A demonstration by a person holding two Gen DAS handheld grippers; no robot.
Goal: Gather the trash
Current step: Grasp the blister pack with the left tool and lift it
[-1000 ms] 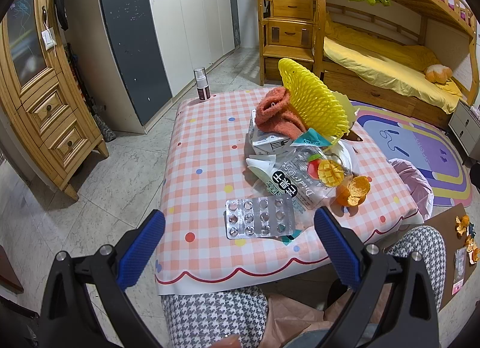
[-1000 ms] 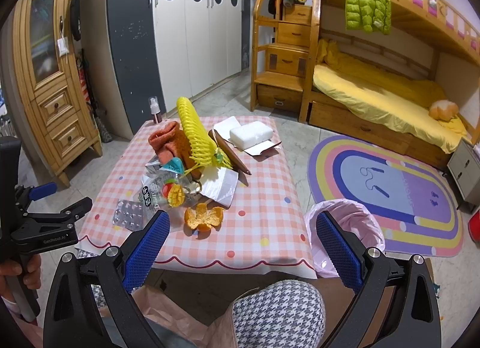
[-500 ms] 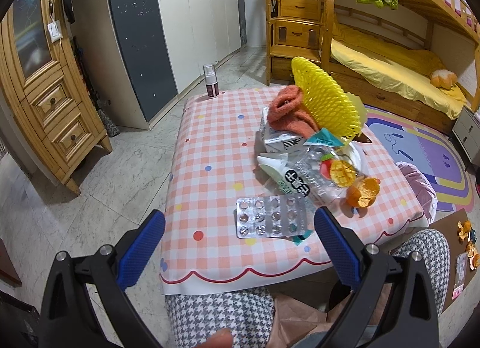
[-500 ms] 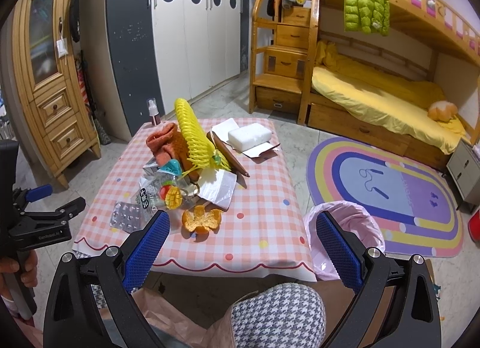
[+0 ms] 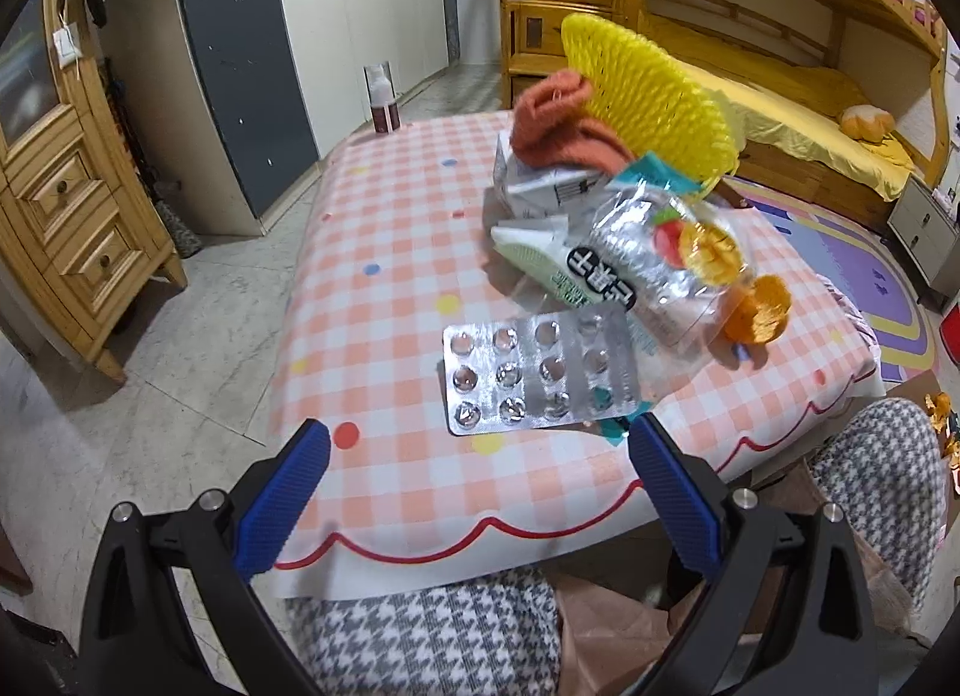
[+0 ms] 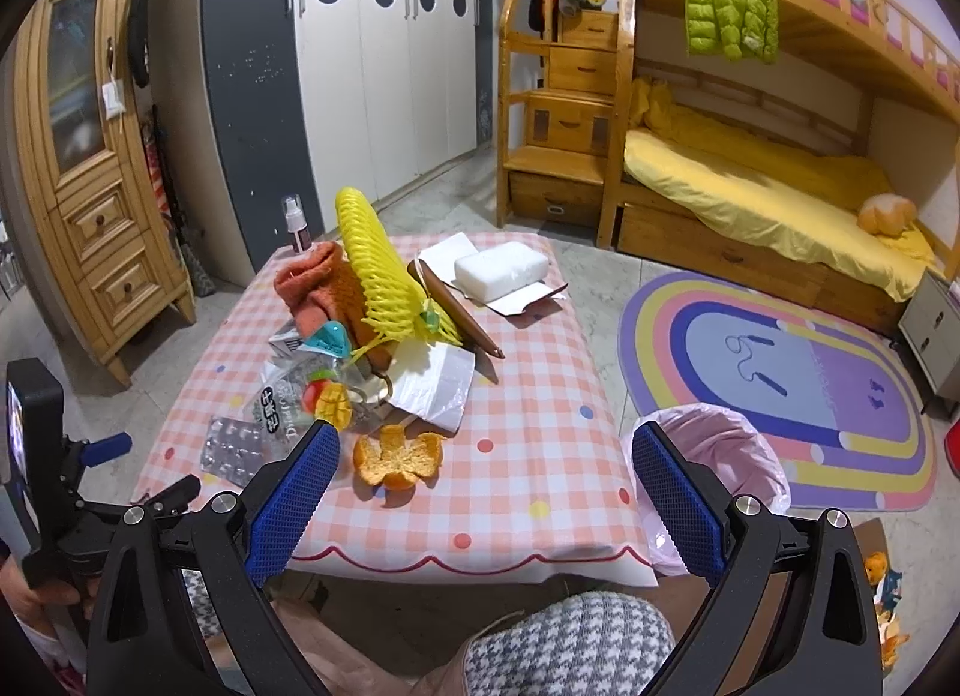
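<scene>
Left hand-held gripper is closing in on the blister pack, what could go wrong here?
1. The blister pack lies flat on the tablecloth; the open left hand-held gripper may pinch cloth or skid over it.
2. The clear snack wrapper overlaps its far edge, so lifting could drag the pile and roll the orange peel off.

The left claw [image 5: 477, 471] has moved closer to the blister pack [image 5: 537, 372].
</scene>
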